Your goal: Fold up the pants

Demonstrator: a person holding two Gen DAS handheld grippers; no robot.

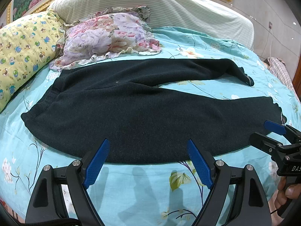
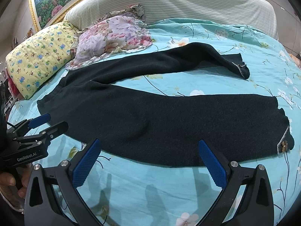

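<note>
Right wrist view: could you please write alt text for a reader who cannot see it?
Dark pants lie spread flat on a turquoise floral bedsheet, legs apart, waistband toward the left. The open right gripper hovers at the near leg's edge, holding nothing; the left gripper shows at far left.

Open right gripper [image 2: 149, 162] hovers at black pants [image 2: 160, 120] on floral bedspread [image 2: 150, 194].

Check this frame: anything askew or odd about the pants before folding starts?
Yes. The pants lie spread on the bed, but the far leg's cuff is twisted and partly flipped over, showing a pale seam. The near leg lies flat. Both grippers, left and right, are open.
</note>
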